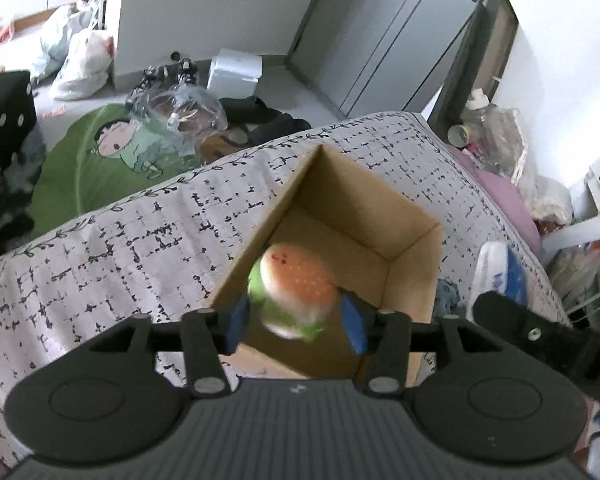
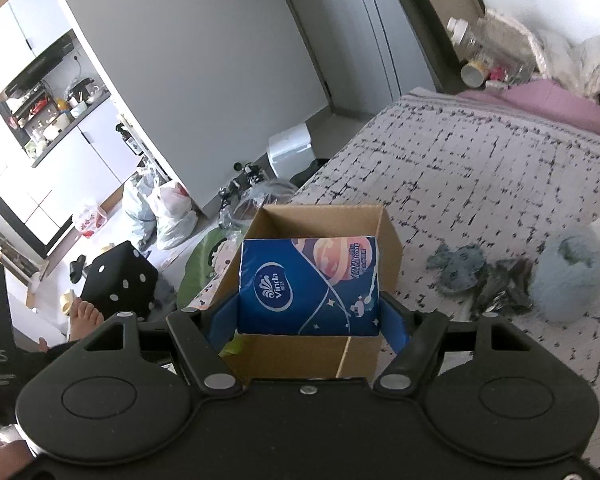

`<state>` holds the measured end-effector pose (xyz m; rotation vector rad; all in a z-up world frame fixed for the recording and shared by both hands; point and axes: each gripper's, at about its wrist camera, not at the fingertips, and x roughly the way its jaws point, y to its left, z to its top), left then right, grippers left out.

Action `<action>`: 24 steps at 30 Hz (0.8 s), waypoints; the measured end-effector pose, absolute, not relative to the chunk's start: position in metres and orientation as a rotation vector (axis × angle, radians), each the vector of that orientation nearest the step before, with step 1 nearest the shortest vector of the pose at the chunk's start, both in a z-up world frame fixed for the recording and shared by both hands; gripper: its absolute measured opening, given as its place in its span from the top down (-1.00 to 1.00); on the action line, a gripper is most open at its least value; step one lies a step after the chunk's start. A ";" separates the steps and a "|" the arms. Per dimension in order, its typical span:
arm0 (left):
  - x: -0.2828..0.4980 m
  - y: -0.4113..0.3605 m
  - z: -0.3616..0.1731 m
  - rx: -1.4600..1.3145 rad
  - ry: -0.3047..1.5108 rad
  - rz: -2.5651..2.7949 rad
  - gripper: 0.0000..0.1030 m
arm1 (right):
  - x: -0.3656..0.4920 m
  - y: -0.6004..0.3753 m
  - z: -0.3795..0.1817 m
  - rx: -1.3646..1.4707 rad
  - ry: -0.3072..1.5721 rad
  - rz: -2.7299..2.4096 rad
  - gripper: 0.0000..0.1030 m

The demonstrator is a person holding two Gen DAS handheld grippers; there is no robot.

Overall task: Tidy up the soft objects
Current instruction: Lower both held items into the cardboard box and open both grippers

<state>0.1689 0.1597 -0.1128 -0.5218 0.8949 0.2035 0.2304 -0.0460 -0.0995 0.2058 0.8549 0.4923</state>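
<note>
One open cardboard box stands on the patterned bedspread, and a single burger plush, orange bun over green and white layers, hangs blurred above its mouth. The left gripper has its blue pads spread just clear of the plush. The right gripper clamps one blue Vinda tissue pack over the box's near edge; a pale blue knitted piece lies far right.
</note>
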 end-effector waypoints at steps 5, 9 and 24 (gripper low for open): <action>0.164 0.168 -0.106 -0.508 0.875 0.232 -0.17 | 0.233 -0.038 -0.105 0.232 0.875 0.510 -0.37; 0.160 0.171 -0.102 -0.498 0.874 0.246 -0.19 | 0.234 -0.031 -0.109 0.252 0.907 0.546 -0.48; 0.154 0.135 -0.079 -0.413 0.866 0.212 -0.49 | 0.218 -0.108 -0.095 0.268 0.879 0.456 -0.86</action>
